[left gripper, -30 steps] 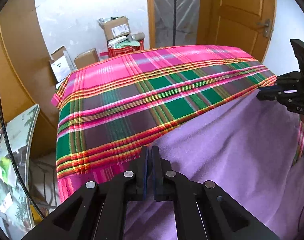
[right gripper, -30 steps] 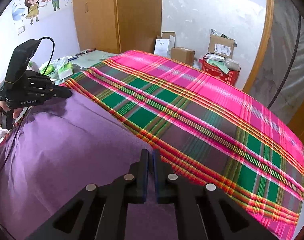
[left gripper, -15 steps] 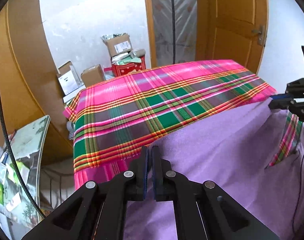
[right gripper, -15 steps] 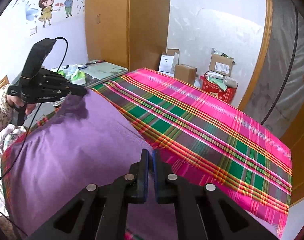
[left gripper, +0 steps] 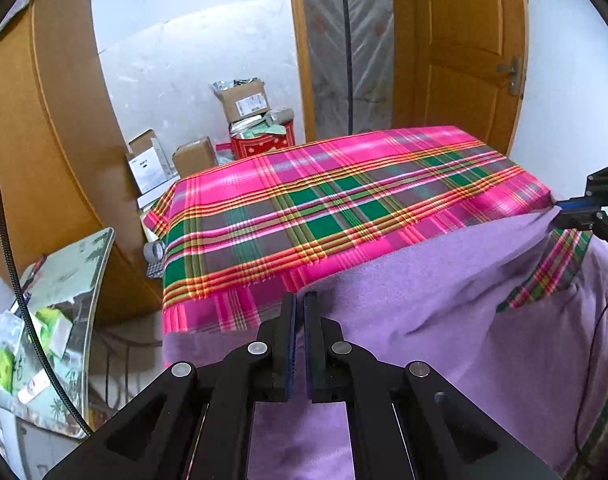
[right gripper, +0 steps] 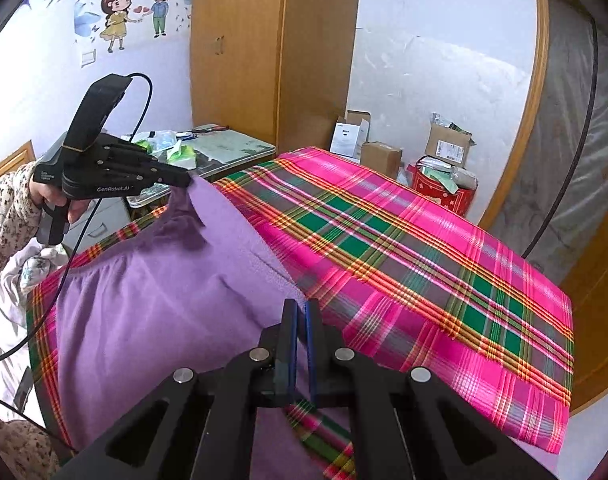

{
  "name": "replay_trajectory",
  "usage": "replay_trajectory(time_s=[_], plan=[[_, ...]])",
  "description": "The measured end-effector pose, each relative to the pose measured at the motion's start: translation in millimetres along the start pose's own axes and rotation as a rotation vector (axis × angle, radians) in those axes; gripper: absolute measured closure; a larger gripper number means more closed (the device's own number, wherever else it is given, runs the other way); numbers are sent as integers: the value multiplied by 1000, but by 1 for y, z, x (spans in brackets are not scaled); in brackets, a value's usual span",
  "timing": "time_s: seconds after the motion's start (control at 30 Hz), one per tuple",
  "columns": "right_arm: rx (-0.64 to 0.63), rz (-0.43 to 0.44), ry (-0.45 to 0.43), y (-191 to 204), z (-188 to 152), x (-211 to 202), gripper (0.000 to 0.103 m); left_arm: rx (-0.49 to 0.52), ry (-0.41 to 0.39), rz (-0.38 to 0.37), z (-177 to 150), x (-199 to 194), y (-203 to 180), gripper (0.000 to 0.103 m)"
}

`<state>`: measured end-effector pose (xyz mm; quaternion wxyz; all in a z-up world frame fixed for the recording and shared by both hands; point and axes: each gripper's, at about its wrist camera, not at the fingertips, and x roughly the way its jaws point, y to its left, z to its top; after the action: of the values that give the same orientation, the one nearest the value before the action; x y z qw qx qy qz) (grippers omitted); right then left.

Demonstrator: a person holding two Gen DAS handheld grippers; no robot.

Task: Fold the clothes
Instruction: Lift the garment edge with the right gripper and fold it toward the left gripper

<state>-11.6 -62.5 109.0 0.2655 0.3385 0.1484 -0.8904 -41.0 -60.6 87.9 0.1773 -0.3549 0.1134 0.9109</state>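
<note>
Both grippers pinch the purple garment and hold its top edge up over the plaid-covered table.

The left gripper (left gripper: pixel 298 304) has its jaws closed tight on one corner of the purple garment (left gripper: pixel 443 280), and the right gripper (right gripper: pixel 300 312) is clamped the same way on the other corner. The cloth stretches between the two and drapes down toward the cameras, its lower part lying on the near end of the plaid cloth (left gripper: pixel 323 208) that covers the table. A hand (right gripper: pixel 50 196) in a floral sleeve (right gripper: pixel 4 216) grips the left gripper's handle. Beyond the table's far end sit cardboard boxes (left gripper: pixel 244 100) and a red tin (left gripper: pixel 264 142); a wooden wardrobe (right gripper: pixel 272 48) stands behind.
</note>
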Motion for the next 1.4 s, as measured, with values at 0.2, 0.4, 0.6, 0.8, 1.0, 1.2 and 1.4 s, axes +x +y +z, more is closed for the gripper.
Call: replay_trajectory(time_s=[0.2,0.4,0.6,0.8,1.0,1.2,1.4], plan=[[-5,10,1,17,-12,-11,99,-5,-5,4,-12,-14,-4,99],[-10,10,-9,30,-21,-25,99,-10,-24,14,-25,-34,-10,99],[-17,23,-31,48,-33,-42,99,-13,-37,24,-39,-51,-15,99],[-37,45,-38,68,-45,-56,99,-29,-37,31,-52,-67,-17,99],[-44,58,-38,83,-59,-69,99,-29,-35,32,-66,-81,-23,99],[-57,66,-48,98,-68,-82,99,-39,-39,41,-79,-90,-26,100],[-47,73,-34,109,-84,-87,99,-56,-41,30,-98,-99,-31,100]])
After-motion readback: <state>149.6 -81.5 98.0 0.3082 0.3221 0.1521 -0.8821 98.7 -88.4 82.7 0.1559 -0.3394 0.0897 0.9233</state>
